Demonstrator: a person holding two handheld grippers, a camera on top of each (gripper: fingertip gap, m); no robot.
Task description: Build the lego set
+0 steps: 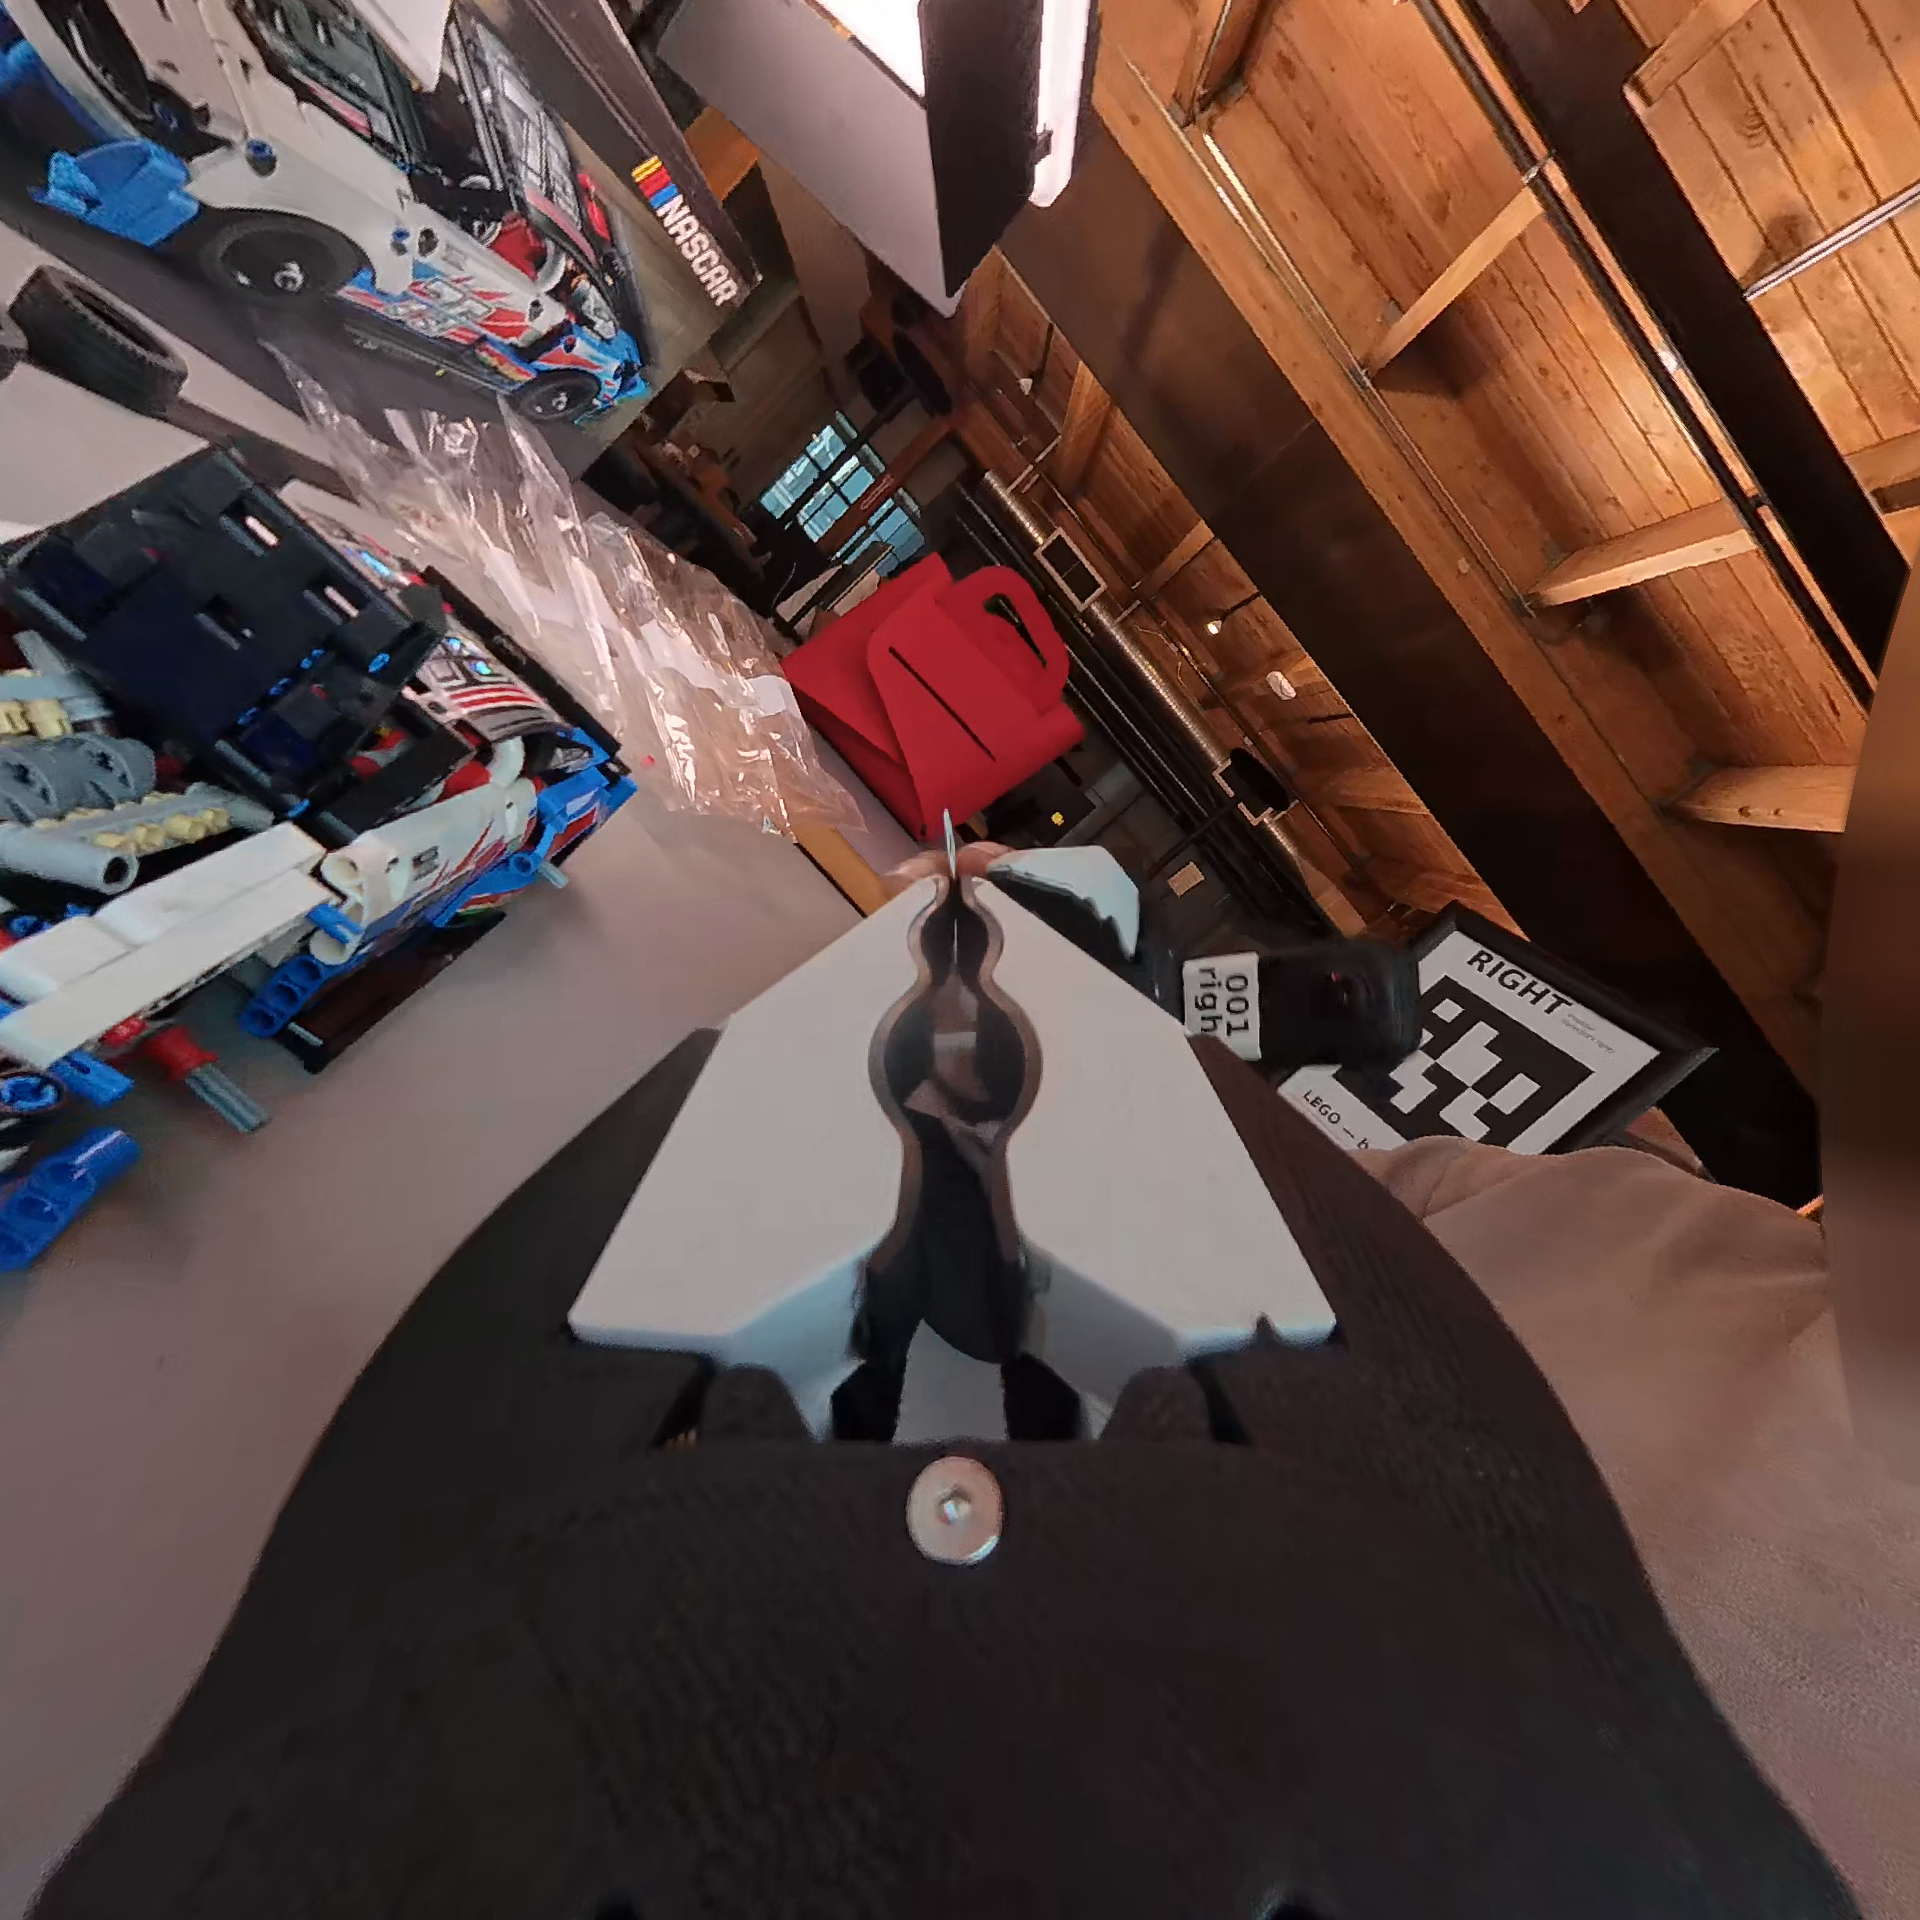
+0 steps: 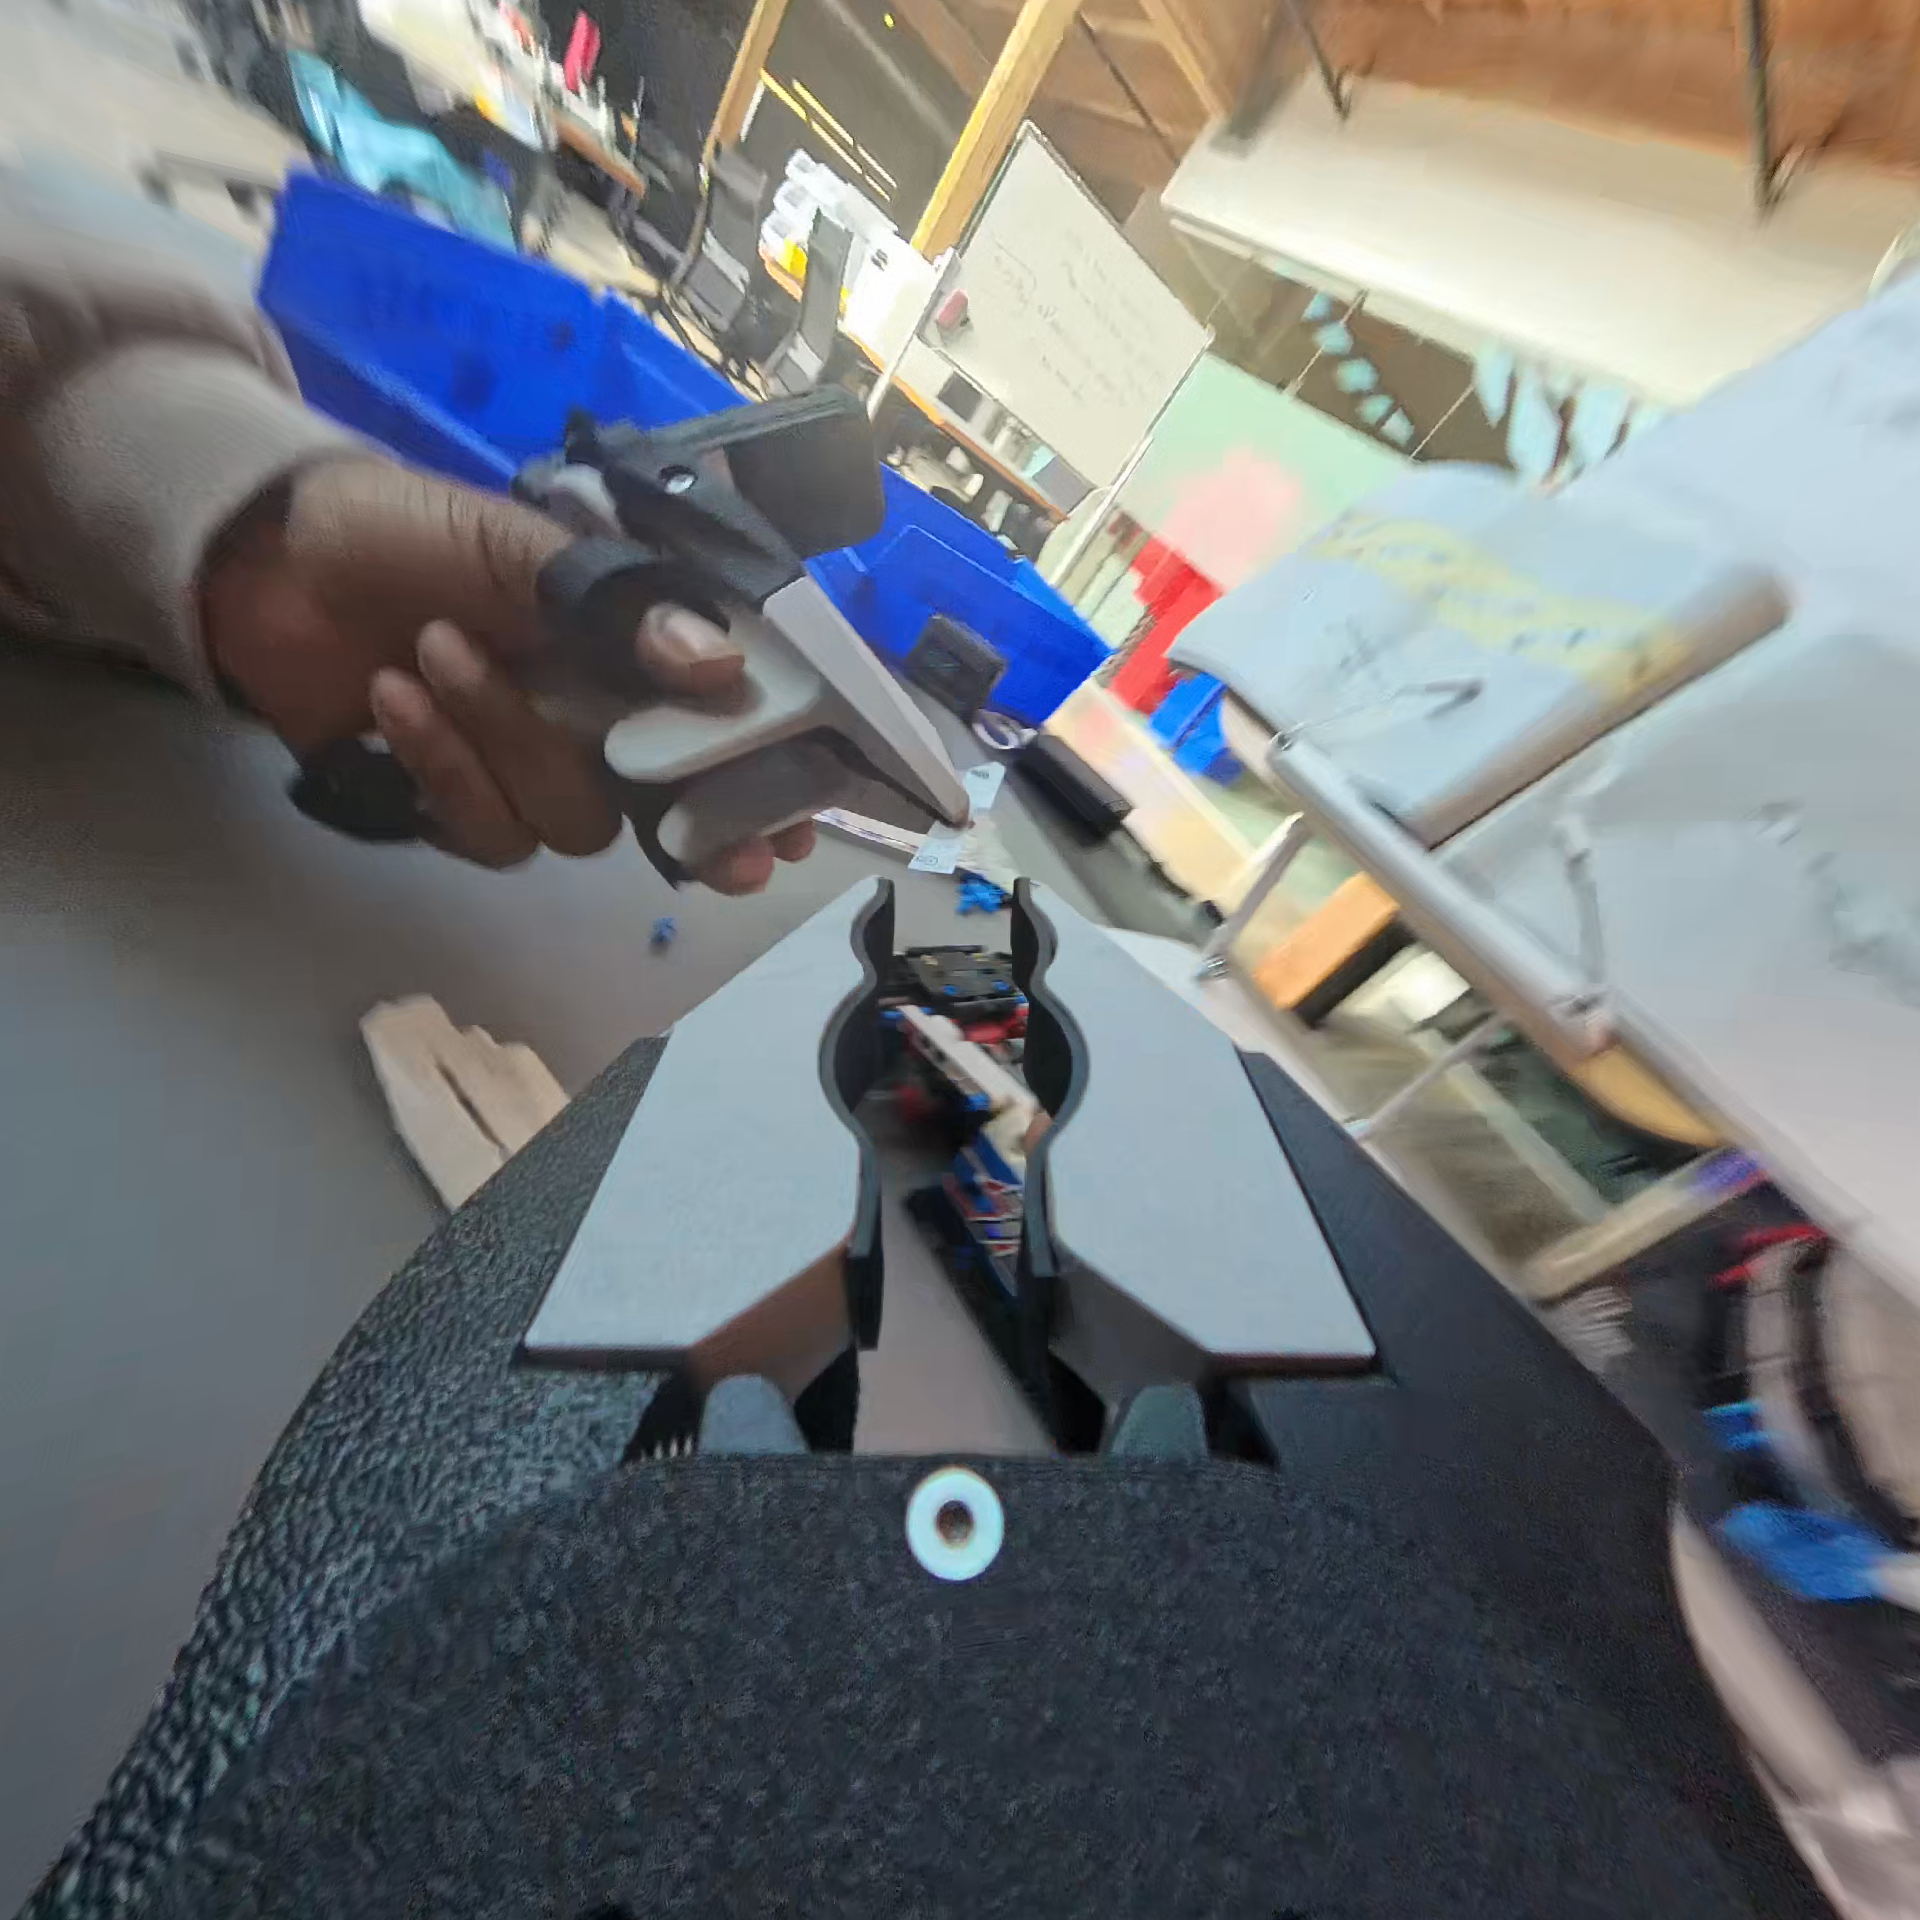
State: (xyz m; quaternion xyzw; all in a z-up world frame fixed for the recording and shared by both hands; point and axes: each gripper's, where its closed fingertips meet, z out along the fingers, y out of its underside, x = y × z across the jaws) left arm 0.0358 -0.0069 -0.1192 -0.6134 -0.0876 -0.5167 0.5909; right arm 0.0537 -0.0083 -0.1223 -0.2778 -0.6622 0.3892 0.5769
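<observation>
The left gripper [image 1: 951, 883] has its jaws pressed together on a thin, flat sheet [image 1: 949, 831] seen edge-on, a sliver of which sticks out past the tips. In the right wrist view the same sheet [image 2: 951, 847] shows as a small white sticker-like slip at the tips of the left gripper [image 2: 961, 821], which a person's hand [image 2: 447, 675] in a beige sleeve [image 2: 114, 416] holds above the table.

The right gripper [image 2: 953, 899] has its jaws spread a little, with nothing between them; through the gap the model shows below.

The partly built lego race car [image 1: 260, 790], white, blue, black and red, rests on the grey table [image 1: 436, 1122] at the left of the left wrist view, with loose blue pieces [image 1: 62, 1195] and a red-and-grey axle piece [image 1: 197, 1065] just beside it. Crumpled clear plastic bags [image 1: 623, 623] lie farther along the table, and the set's box [image 1: 364, 187], printed with the finished car, stands at the far left, a loose black tyre [image 1: 99, 332] in front of it. A framed black-and-white marker card [image 1: 1496, 1049] sits at the right.

The room is a workshop with a wooden plank ceiling and beams [image 1: 1558, 416]. A red chair [image 1: 956, 675] stands beyond the table edge. In the blurred right wrist view a blue bin [image 2: 499, 353], a whiteboard [image 2: 1070, 301] and a pale wooden block [image 2: 457, 1081] on the table are visible.
</observation>
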